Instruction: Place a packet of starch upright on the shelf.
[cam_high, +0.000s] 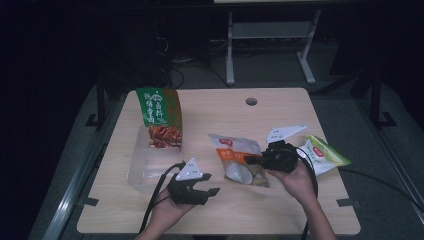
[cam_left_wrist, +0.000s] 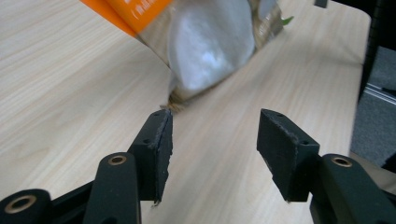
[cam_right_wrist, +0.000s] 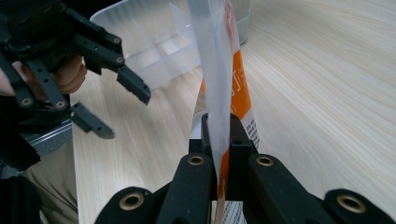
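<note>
A person at a wooden table (cam_high: 280, 107) holds two grippers. The right gripper (cam_high: 252, 160) has its jaws clamped on the edge of an orange and silver snack pouch (cam_high: 240, 159) near the table's middle; its print is too blurred to read. The left gripper (cam_high: 209, 184) hovers just beside it, jaws apart. A green bag (cam_high: 159, 111) with unreadable white Chinese characters stands in a clear plastic bin (cam_high: 142, 170). A pale green packet (cam_high: 325, 156) lies at the right.
</note>
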